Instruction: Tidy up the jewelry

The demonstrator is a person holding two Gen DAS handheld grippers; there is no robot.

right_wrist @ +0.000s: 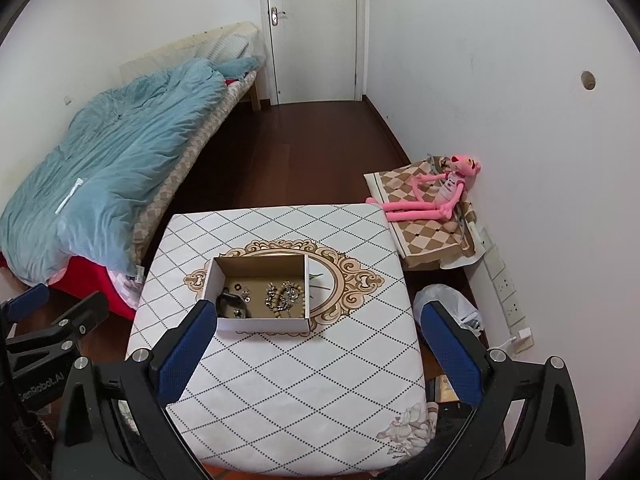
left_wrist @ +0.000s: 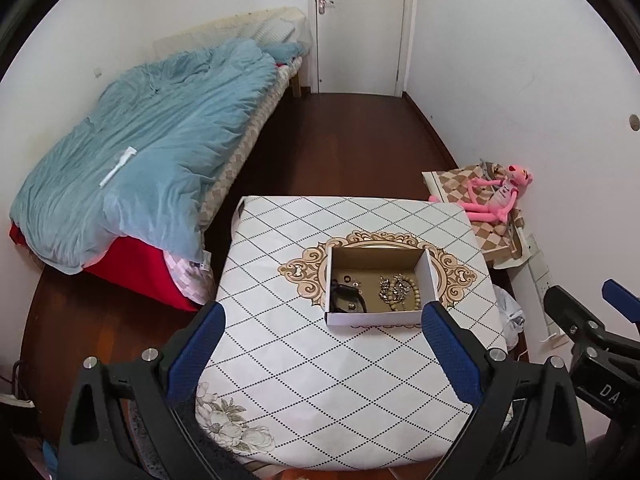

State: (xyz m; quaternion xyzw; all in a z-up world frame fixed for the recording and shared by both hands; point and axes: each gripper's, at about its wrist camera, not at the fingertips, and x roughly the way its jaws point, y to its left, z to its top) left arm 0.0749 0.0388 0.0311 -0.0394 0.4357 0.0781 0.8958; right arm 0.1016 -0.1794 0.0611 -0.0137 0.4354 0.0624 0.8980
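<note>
Both my grippers hang above the near edge of the square table with the white diamond-pattern cloth (left_wrist: 304, 380), holding nothing. Left gripper (left_wrist: 320, 344): blue-padded fingers (left_wrist: 196, 352) spread wide apart. Right gripper (right_wrist: 320, 344): same, blue pads (right_wrist: 452, 352) wide apart, well clear of the tabletop.

The open shallow white cardboard box with brown inside (left_wrist: 376, 318) sits near the table's centre, on the tan ornate medallion print (left_wrist: 304, 268). From the right wrist view it lies left of centre, its near left corner just beyond my right gripper's left finger.

In the box:
- light wooden bead bracelet (left_wrist: 414, 292), towards the right wall
- tangle of silver-tone metal chain pieces (left_wrist: 390, 290), touching and overlapping the bracelet
- dark looped strap-like item (left_wrist: 346, 298), near left corner; can't tell what it is
- a few small rings or studs (left_wrist: 347, 279) by the left wall, too small to identify

Something thin and green (right_wrist: 316, 277) lies on the cloth just outside the box's right wall; can't identify it.

Around the table: bed with rumpled light-blue quilt (left_wrist: 152, 140) off the left edge, pink long-limbed plush toy (left_wrist: 496, 196) on a tan checkered cloth beyond the far right corner, white plastic bag (right_wrist: 448, 304) on the floor off the right edge, white closed door (right_wrist: 312, 32) at the far wall.
</note>
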